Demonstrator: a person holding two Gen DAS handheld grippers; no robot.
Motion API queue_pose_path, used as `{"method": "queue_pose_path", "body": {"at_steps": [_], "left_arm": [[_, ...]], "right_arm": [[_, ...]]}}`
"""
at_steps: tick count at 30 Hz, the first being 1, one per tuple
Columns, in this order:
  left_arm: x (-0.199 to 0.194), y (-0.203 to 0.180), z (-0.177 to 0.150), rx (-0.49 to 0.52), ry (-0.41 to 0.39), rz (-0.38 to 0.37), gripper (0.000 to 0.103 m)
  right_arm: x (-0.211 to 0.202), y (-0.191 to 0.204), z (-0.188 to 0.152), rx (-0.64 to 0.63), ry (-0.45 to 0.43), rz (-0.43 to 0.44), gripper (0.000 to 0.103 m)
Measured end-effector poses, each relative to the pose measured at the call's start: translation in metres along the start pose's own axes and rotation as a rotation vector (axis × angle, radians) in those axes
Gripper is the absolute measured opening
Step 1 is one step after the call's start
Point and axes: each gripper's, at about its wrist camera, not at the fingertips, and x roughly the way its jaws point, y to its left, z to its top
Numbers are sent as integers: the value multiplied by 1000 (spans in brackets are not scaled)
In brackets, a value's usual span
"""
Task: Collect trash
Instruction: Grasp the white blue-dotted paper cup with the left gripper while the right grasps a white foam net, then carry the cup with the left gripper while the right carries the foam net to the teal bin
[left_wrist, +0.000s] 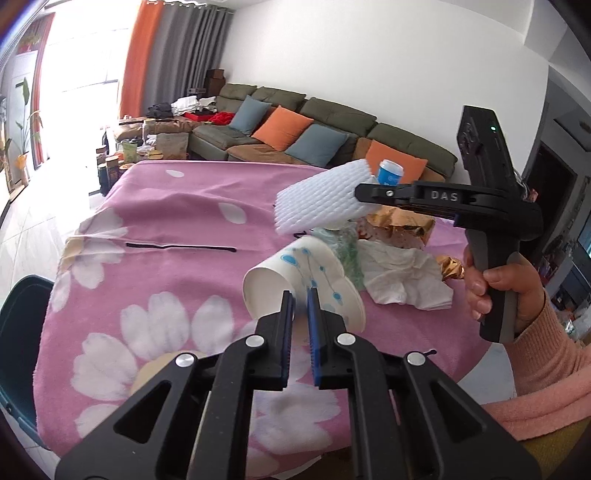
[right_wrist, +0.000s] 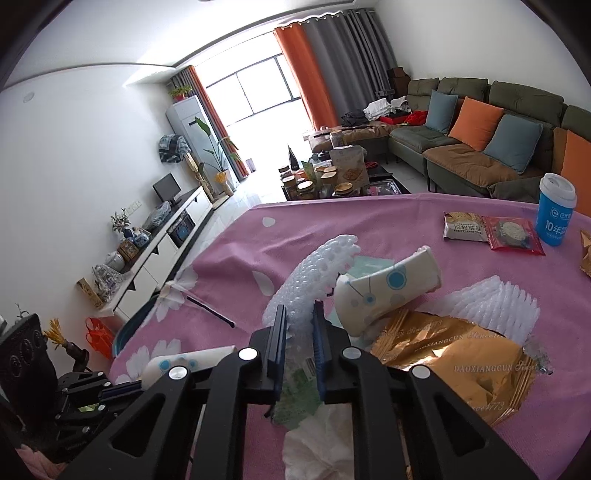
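Right gripper (left_wrist: 364, 195) is clamped on one end of a white foam net sleeve (left_wrist: 319, 205), which it holds lifted above the litter heap, the sleeve's long axis running out from the fingertips toward the table's left edge. Left gripper (left_wrist: 301, 295) has its jaws drawn close, pinching the rim of a tipped paper cup (left_wrist: 295, 273) printed with blue dots; the cup lies on its side with its mouth toward this gripper. Just beyond the cup, toward the table's right edge, sit a crumpled white tissue (left_wrist: 402, 275) and a gold foil wrapper (right_wrist: 450, 365). A dark bin (left_wrist: 22, 347) shows past the table's left edge, nearer the left gripper. Judging from this, both loads must travel leftward over that edge, and the long, floppy sleeve could well snag on the way.
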Motion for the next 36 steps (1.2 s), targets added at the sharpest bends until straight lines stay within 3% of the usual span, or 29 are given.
{"method": "queue_pose_path", "body": {"at_steps": [10, 28, 36], "left_arm": [[-44, 61, 0, -99, -63, 84, 5], [-129, 157, -6, -200, -177, 375, 3], [-133, 210, -20, -246, -142, 491, 3]], "right_arm": [[-7, 46, 15, -88, -40, 96, 12], [70, 165, 20, -254, 100, 385, 12], [117, 210, 14, -307, 193, 428, 12]]}}
